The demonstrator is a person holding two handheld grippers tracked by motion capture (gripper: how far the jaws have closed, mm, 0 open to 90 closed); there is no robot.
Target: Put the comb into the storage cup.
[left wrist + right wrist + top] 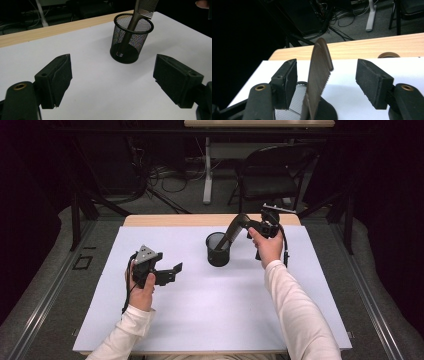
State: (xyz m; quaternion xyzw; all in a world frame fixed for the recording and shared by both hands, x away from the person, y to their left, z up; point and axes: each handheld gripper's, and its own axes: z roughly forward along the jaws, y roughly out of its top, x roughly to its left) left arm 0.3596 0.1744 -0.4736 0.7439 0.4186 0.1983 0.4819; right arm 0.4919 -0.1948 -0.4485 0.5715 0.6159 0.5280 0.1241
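No legible text, label, brand, number or sign on anything in these views.

the cup (131, 40) is black wire mesh, the comb (319, 75) smooth brown plastic, the table (200, 305) matt white over a pale wood edge.

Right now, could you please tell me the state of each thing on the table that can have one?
comb: standing tilted in the cup, handle end down, toothed end leaning out over the rim.
mesh cup: upright on the white table, holding the comb.
right gripper: open, jaws either side of the comb without pressing it.
left gripper: open, nothing between its jaws.
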